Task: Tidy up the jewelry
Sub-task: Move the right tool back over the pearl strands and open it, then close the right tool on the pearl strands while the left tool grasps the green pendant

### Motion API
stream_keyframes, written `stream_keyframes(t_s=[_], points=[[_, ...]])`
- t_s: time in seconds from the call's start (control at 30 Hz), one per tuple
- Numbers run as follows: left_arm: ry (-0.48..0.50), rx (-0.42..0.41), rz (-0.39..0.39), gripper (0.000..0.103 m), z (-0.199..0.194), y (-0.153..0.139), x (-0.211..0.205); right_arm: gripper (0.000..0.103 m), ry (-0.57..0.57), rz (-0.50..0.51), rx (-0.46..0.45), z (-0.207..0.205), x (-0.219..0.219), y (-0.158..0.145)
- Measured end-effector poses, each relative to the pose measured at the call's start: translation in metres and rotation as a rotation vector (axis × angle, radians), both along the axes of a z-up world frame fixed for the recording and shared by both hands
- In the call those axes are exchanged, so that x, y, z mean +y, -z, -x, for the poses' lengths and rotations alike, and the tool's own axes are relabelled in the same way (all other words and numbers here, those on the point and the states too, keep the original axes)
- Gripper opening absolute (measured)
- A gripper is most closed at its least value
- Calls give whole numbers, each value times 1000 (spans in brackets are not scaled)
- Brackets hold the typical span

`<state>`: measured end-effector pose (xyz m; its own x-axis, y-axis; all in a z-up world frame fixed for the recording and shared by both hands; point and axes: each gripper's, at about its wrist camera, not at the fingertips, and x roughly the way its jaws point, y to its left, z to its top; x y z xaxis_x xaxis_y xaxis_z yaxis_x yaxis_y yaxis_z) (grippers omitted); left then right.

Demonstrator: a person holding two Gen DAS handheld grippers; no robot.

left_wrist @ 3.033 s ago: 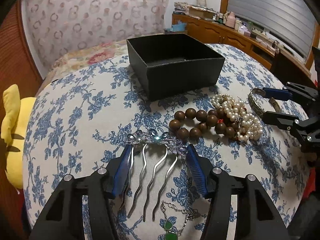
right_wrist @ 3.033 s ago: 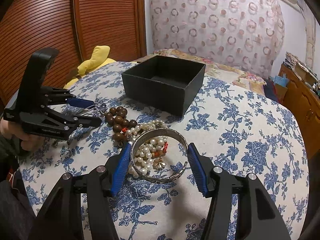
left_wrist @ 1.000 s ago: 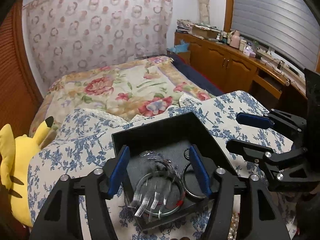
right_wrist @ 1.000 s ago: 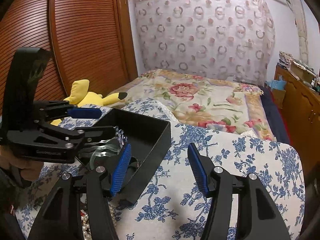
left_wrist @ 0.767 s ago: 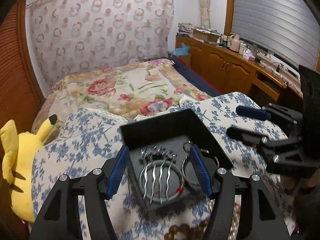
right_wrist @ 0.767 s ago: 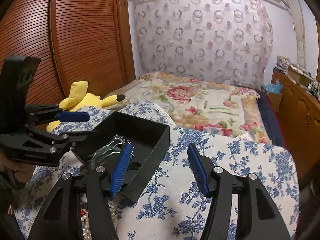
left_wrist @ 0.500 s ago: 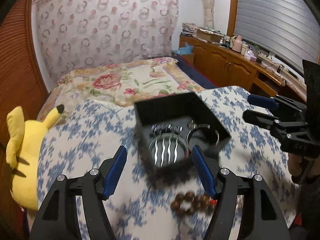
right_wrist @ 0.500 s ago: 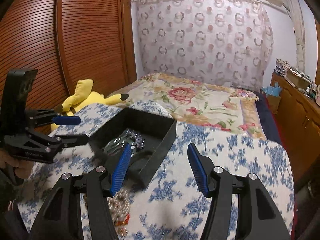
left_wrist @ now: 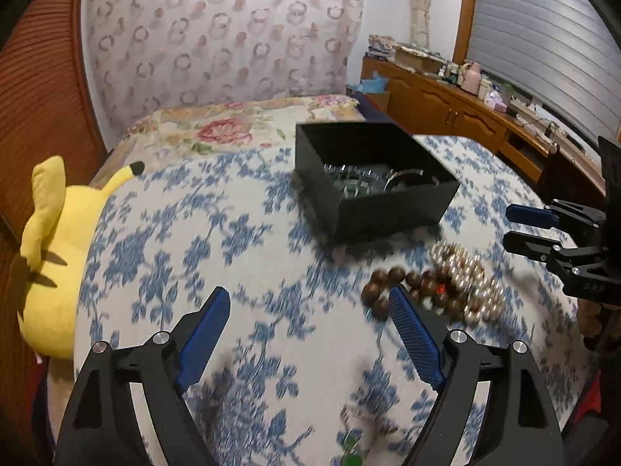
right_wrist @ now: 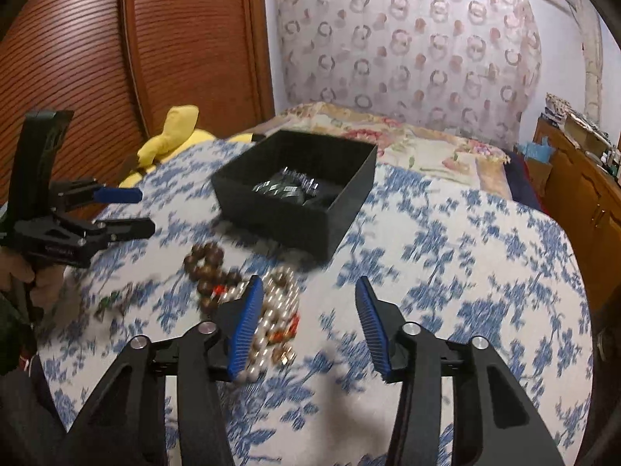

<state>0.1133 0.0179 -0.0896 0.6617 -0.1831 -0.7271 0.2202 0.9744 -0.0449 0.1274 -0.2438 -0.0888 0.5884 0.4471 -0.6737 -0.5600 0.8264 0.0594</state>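
**Both grippers empty above the cloth, silver pieces in the box**

A blue-flowered tablecloth (left_wrist: 163,256) covers the round surface, with a floral bedspread (right_wrist: 438,147) behind it and a yellow plush toy (left_wrist: 54,248) at the left edge. The black box (left_wrist: 388,202) stands open on the far part of the cloth; shiny silver jewelry (left_wrist: 365,178) lies inside it, too blurred to tell piece from piece. In front of the box, out on the cloth, lie a wooden bead bracelet (left_wrist: 403,283) and, touching it on the right, a heap of pearl strands (left_wrist: 469,279) with small red beads among them. A green-stone necklace (left_wrist: 351,452) lies near the bottom edge of the left wrist view, motion-blurred.

The left gripper (left_wrist: 306,334) hangs over bare cloth, its jaws spread wide with nothing between them; its right blue pad (left_wrist: 415,341) sits just beside the wooden beads in the view. The right gripper (right_wrist: 306,322) is likewise spread and empty, with its left blue pad (right_wrist: 244,330) overlapping the pearl heap in its own view; whether it touches the pearls cannot be told
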Motion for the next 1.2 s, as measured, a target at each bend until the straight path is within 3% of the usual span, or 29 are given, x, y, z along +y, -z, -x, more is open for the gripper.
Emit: stream_keyframes(t_s=[0.5,0.87,1.07,1.2], points=[[-9,58,-34,81,42,23,18,28,-106,64,39,24,31,12],[-19,58,12,81,65,25,29,28,-116,162,44,18,50,22],[-20,69,34,81,70,31,30,27,-125,166,50,18,52,24],[-16,72,31,81,71,34,29,16,-131,140,45,17,49,20]])
